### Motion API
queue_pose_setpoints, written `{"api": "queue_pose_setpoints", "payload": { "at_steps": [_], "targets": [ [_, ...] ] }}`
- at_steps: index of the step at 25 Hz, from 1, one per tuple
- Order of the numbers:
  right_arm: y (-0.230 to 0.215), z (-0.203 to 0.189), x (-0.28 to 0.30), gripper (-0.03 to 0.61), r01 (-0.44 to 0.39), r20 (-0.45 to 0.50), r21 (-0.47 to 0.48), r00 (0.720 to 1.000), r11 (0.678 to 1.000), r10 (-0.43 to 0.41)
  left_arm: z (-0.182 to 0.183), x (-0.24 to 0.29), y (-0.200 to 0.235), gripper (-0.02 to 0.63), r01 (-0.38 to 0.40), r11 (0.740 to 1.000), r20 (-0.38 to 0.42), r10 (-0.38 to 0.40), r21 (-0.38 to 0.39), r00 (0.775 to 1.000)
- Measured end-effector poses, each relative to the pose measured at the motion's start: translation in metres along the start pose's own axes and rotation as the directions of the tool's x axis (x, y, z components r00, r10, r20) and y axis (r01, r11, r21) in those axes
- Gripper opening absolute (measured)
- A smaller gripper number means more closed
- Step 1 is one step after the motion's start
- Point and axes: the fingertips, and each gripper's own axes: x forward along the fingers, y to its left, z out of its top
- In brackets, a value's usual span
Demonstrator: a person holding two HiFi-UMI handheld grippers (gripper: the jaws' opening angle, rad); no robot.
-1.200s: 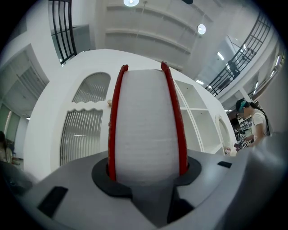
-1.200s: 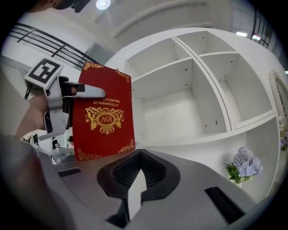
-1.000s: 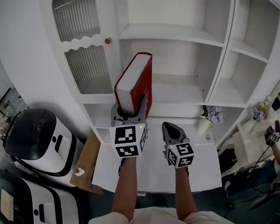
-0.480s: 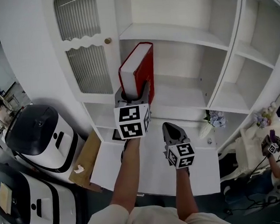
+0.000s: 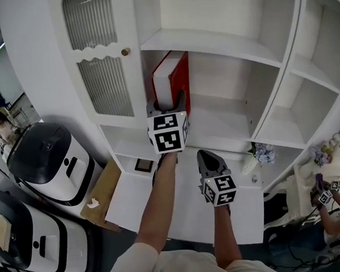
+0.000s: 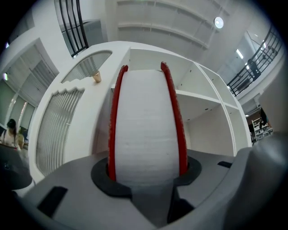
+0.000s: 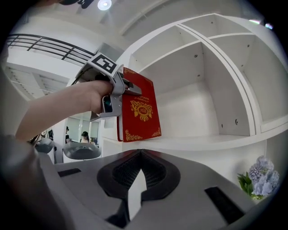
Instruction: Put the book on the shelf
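Observation:
A thick red book with white page edges stands upright at the left end of the white shelf's middle compartment. My left gripper is shut on the book's lower end. In the left gripper view the pages fill the space between the pads of that gripper, with a red cover on each side. In the right gripper view the book's gold-printed cover hangs just above the shelf board, with the left gripper clamped on it. My right gripper is lower, over the white counter, shut and empty.
A cabinet door with ribbed glass and a round knob stands left of the compartment. Small flowers sit on the white counter at right. White and black machines and a cardboard piece are at the lower left.
My left gripper has carried the book up and farther in, from in front of the shelf to inside the middle compartment's left end. The right gripper has stayed in place.

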Motion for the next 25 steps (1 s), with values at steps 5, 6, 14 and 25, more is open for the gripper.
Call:
{"api": "queue_pose_setpoints", "payload": {
  "at_steps": [5,6,14,25],
  "targets": [
    [-0.008,-0.005,0.005,0.018,-0.018,-0.011,-0.012,1.000,1.000,0.018,-0.006,0.025,0.000,0.222,-0.013,1.000,-0.014,0.013,-0.003,1.000],
    [-0.008,-0.006,0.008,0.018,-0.026,-0.013,-0.017,1.000,1.000,0.026,-0.006,0.031,0.002,0.222,-0.020,1.000,-0.016,0.020,0.002,1.000],
    [-0.008,-0.002,0.021,0.018,-0.067,-0.012,-0.050,0.998,0.996,0.066,-0.014,0.078,0.019,0.224,-0.047,0.998,-0.046,0.044,-0.053,0.998],
    [-0.029,-0.013,0.019,0.018,-0.028,-0.017,-0.005,0.999,1.000,0.028,-0.024,0.116,0.042,0.224,-0.095,0.982,-0.071,0.084,-0.160,0.994]
  ]
}}
